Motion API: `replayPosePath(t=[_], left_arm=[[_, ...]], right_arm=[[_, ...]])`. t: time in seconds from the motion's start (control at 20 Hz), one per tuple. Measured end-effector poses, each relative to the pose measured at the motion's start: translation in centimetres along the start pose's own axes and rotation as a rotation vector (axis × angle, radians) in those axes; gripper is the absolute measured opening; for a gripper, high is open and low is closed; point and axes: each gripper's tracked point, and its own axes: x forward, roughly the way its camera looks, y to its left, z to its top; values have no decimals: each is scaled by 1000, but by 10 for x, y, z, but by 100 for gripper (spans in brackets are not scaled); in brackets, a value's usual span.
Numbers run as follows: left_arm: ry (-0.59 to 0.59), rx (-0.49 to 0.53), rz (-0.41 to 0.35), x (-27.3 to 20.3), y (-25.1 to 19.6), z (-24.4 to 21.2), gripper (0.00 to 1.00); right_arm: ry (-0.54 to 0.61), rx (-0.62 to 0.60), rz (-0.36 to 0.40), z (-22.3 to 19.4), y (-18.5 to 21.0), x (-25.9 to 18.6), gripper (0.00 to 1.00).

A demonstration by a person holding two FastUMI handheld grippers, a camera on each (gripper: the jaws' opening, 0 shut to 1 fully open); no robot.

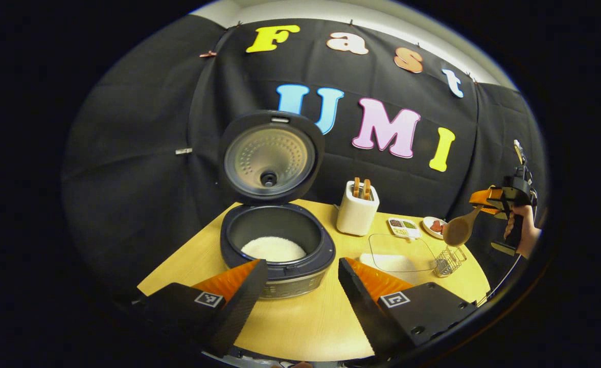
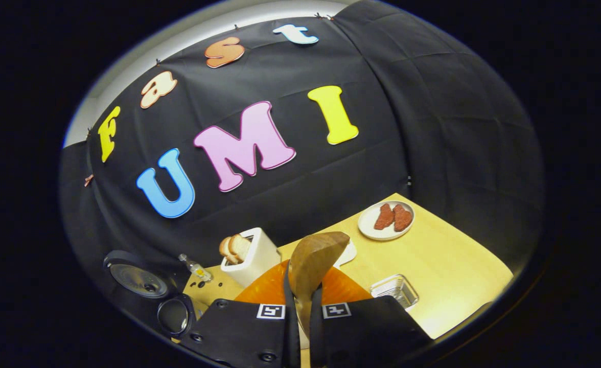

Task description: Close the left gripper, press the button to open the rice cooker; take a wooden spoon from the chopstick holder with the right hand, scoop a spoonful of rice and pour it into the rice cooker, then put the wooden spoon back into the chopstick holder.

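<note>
Just in front of the rice cooker (image 1: 276, 240), the left gripper (image 1: 300, 286) is hanging with its fingers spread wide apart, gripping nothing. The cooker's lid is standing upright and a mound of white rice (image 1: 274, 249) is lying in the pot, so the button step looks done.

To the right of the cooker, a clear glass dish (image 1: 401, 253) with more rice in it is sitting on the table (image 1: 300, 327), and just beyond that dish the wire chopstick holder (image 1: 449, 260) is standing. Above the holder, well right of the cooker, the right gripper (image 1: 484, 199) is clamping the handle of the wooden spoon (image 1: 459, 230), bowl hanging down; a hand (image 1: 523, 232) is gripping the tool. In the right gripper view both fingers are pressing on the spoon (image 2: 313, 268) between them.

I cannot tell whether the spoon is heading out for a scoop or back to the holder. If rice is already poured, the next move calls for lowering the bowl or handle straight into the holder's narrow mouth without tipping the light basket.

Behind the cooker, a toaster (image 1: 357, 209) with bread is standing. No brand or label is readable; the gripper tags are only square code marks.
</note>
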Motion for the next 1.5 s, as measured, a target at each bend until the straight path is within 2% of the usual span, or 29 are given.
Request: replayPosePath(t=[0.2,0.35,0.65,0.85,0.95,1.05,1.1,1.15,1.25,1.5], left_arm=[[0,-37,12,-9,23,-10,96],[27,-44,19,-8,36,-20,96],[89,-52,-5,0,43,-51,96],[131,-59,-15,3,45,-67,96],[142,-56,-13,4,47,-74,96],[147,-59,0,4,49,-77,96],[147,-69,3,4,49,-78,96],[146,-81,5,3,48,-76,96],[141,-93,10,1,46,-75,97],[130,-92,15,-4,41,-75,96]], right_arm=[[2,-136,40,-32,37,10,12],[8,-254,44,-61,51,26,12],[51,-441,21,-128,46,68,12],[27,-513,18,-155,40,81,12],[50,-532,12,-175,35,82,12],[45,-516,25,-183,46,81,12],[66,-494,40,-191,53,76,16],[88,-463,54,-198,60,74,12],[123,-373,83,-208,78,70,12],[199,-185,64,-220,91,62,12]])
